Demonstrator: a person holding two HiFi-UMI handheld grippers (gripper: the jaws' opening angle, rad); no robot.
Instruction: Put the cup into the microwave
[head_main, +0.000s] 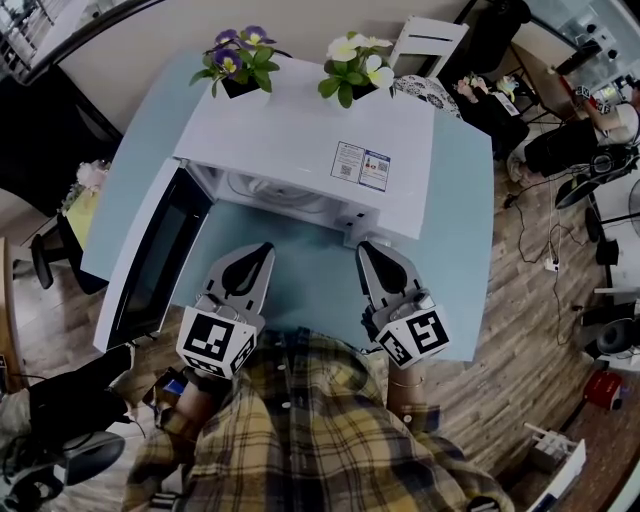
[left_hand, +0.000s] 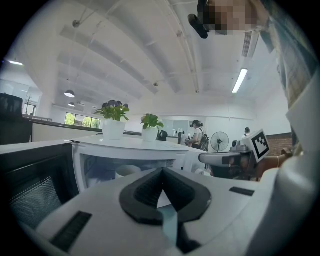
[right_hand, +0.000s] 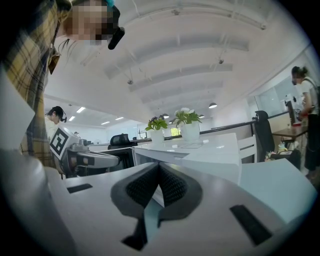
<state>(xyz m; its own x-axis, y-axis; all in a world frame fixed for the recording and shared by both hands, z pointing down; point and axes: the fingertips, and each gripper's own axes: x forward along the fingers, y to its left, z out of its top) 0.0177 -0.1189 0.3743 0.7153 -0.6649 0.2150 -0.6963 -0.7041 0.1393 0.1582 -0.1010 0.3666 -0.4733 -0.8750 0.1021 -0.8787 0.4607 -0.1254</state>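
The microwave (head_main: 300, 150) stands on the light blue surface (head_main: 462, 220) with its door (head_main: 150, 262) swung wide open. Inside the microwave's cavity sits a white cup (left_hand: 127, 170). Just in front of the microwave hover the left gripper (head_main: 263, 250) and the right gripper (head_main: 366, 248), each with its jaws closed together on nothing. On top of the microwave stand a purple-flowered potted plant (head_main: 238, 62) and a white-flowered potted plant (head_main: 355, 65).

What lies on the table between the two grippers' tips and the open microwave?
Nothing. In the head view, the light-blue table is bare from the left gripper and the right gripper to the microwave.
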